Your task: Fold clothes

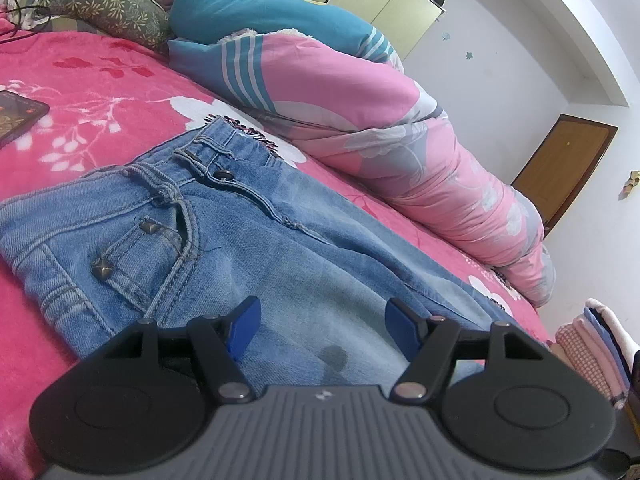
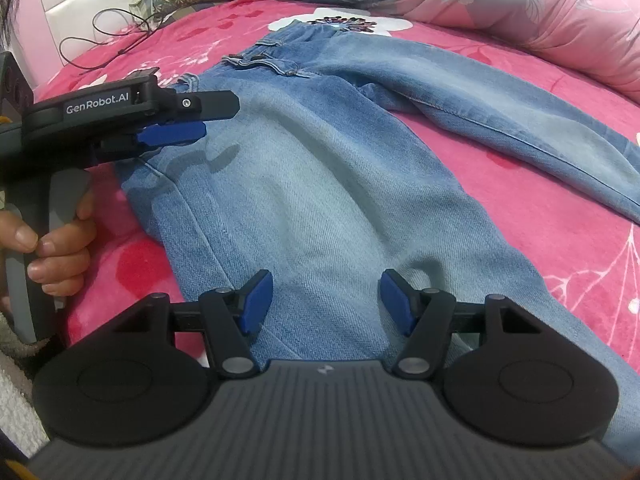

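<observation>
Both grippers sit over the jeans (image 2: 320, 184) with jaws spread wide, gripping nothing. My right gripper (image 2: 326, 304) hovers above the near leg at thigh level; my left gripper (image 1: 322, 330) points across the hip, below the front pocket (image 1: 132, 248), and shows side-on in the right view. Jeans lie face up on the pink floral blanket (image 1: 100, 80), legs splayed apart, waistband (image 2: 276, 60) away from me. I judge this spacing prepares a leg-over-leg fold.

Light-blue jeans (image 2: 328, 200) flat, legs apart
</observation>
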Motion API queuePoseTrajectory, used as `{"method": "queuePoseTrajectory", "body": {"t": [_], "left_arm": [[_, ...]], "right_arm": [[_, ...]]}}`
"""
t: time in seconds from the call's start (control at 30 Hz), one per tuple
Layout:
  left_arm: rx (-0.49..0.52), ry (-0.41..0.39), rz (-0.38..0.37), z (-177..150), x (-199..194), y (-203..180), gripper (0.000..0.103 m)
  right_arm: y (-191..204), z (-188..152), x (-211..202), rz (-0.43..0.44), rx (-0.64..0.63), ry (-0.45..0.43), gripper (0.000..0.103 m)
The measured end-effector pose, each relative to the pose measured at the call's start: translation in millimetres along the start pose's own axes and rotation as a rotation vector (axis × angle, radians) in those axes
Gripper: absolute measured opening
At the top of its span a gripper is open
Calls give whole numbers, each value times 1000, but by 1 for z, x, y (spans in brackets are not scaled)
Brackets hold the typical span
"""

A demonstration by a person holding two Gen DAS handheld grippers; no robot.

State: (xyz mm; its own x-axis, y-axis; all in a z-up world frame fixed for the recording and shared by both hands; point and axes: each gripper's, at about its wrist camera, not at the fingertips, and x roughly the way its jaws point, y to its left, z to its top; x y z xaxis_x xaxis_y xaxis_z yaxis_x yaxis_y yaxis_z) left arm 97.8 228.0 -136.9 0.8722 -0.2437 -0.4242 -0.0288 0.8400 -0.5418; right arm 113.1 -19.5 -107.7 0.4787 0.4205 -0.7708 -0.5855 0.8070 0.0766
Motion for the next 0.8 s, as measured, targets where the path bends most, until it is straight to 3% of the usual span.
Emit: {"method": "queuePoseTrajectory", "body": {"t": [0.8], "left_arm": [[2, -1, 0, 0, 1, 0, 70]], "right_arm": [[1, 1, 1, -1, 4, -5, 61]]}}
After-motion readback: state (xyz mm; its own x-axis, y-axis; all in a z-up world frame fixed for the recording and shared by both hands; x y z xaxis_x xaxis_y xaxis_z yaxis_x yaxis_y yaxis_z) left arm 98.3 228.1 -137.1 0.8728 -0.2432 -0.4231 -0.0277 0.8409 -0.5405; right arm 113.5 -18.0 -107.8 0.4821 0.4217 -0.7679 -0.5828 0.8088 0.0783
